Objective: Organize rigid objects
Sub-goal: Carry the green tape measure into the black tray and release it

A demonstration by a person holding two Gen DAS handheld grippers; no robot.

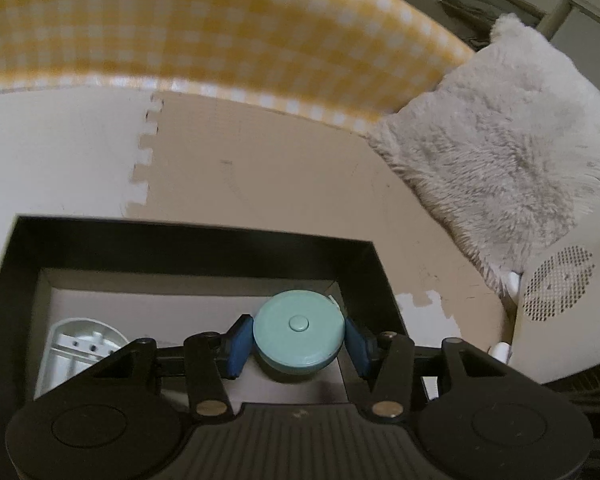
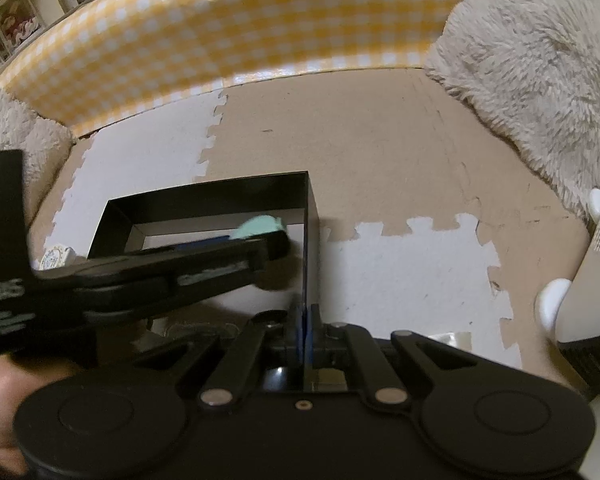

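Two blue pads of the left gripper (image 1: 298, 346) clamp a round teal tape measure (image 1: 299, 336) at its sides, inside the black box (image 1: 188, 244). Disc lies flat, button face up, no clear long axis; small tab at its far right edge. White plastic piece (image 1: 80, 350) sits in the box, left of it.

Right wrist view: right gripper (image 2: 303, 330) jaws pinched on the box's right wall (image 2: 310, 240), pads nearly touching. Tape measure (image 2: 260, 226) shows inside the box, blurred, held by left gripper (image 2: 274, 242). Foam mat (image 2: 380, 160) underneath.
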